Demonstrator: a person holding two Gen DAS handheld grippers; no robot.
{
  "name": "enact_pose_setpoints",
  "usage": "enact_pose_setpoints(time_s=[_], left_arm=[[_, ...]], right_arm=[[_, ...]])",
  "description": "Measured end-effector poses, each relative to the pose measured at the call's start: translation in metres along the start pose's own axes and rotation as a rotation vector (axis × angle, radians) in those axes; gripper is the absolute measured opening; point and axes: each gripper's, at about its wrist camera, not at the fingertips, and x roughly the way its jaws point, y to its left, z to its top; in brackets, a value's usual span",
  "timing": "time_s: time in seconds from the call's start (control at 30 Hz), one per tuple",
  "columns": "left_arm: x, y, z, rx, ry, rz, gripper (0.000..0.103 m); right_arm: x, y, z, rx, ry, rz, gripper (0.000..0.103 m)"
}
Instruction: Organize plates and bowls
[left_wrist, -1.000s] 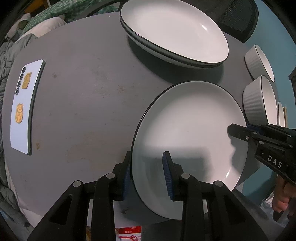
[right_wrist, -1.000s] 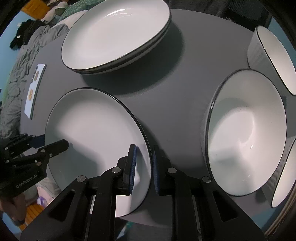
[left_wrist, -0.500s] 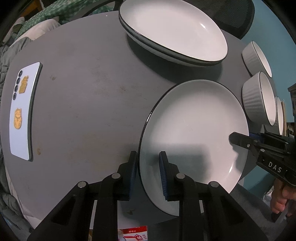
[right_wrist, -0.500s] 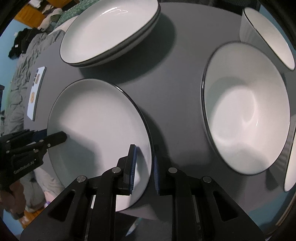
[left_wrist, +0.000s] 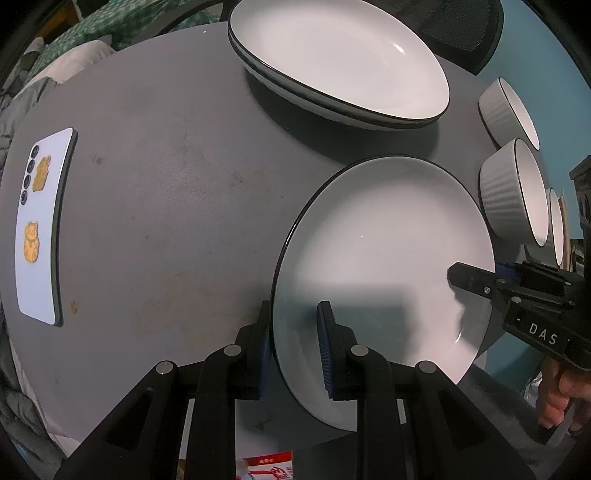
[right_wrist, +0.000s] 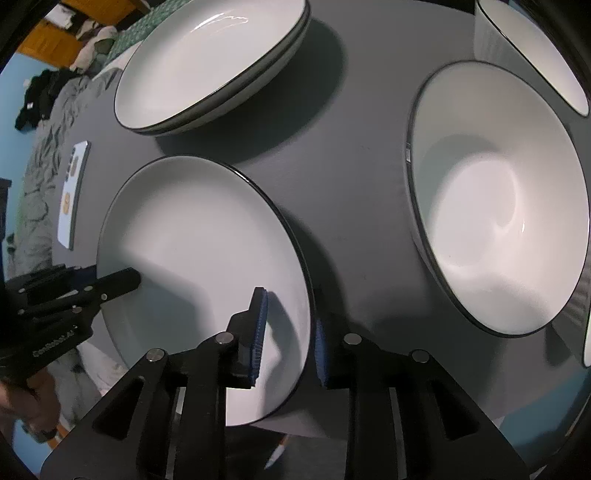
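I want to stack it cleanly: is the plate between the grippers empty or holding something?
Empty. The plate shows only a bare white face with shadows in both wrist views; the left gripper and right gripper straddle its rim.

Plates and bowls on the grey table

We are seeing a white black-rimmed plate (left_wrist: 388, 236) lying near the edge, a plate stack (left_wrist: 340, 62) at 12 o'clock, ribbed bowls (left_wrist: 513, 192) at 3 o'clock.

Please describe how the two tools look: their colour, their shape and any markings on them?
Both are black, angular frames with silver round pins at the joints and triangular cut-outs. The left tool and the right tool each end in two fingers with ribbed blue pads. The right one bears white letters "DAS"; the left has white lettering, too blurred to read. A bare hand holds the right one.
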Motion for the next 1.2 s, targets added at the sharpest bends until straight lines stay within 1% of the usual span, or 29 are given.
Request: enact_pose_setpoints(time_s=[0.03, 0.13, 0.27, 0.43, 0.57, 0.8, 0.9, 1.2], left_arm=[[0.0, 0.0, 0.0, 0.0, 0.001, 0.0, 0.022], [-0.001, 0.002, 0.002, -0.011, 0.009, 0.011, 0.022], [-0.004, 0.007, 0.006, -0.032, 0.015, 0.021, 0.022], [-0.005, 0.006, 0.006, -0.032, 0.018, 0.045, 0.021], [-0.013, 0.009, 0.008, -0.052, 0.009, 0.051, 0.021], [-0.024, 0.013, 0.015, -0.079, -0.01, 0.041, 0.021], [-0.027, 0.013, 0.011, -0.078, -0.029, 0.043, 0.021], [-0.039, 0.018, 0.028, -0.095, -0.066, 0.023, 0.021]], right_arm=[[-0.003, -0.006, -0.002, -0.002, -0.001, 0.001, 0.024], [-0.005, -0.008, -0.003, 0.002, 0.0, -0.003, 0.023], [-0.007, -0.009, 0.0, 0.03, 0.016, 0.03, 0.018], [-0.012, 0.001, 0.003, -0.02, 0.015, 0.007, 0.018], [-0.015, 0.012, 0.007, -0.055, 0.015, -0.009, 0.016], [-0.021, 0.023, 0.013, -0.096, 0.011, 0.001, 0.011], [-0.026, 0.025, 0.018, -0.102, 0.005, 0.001, 0.011], [-0.037, 0.026, 0.037, -0.103, -0.016, 0.033, 0.01]])
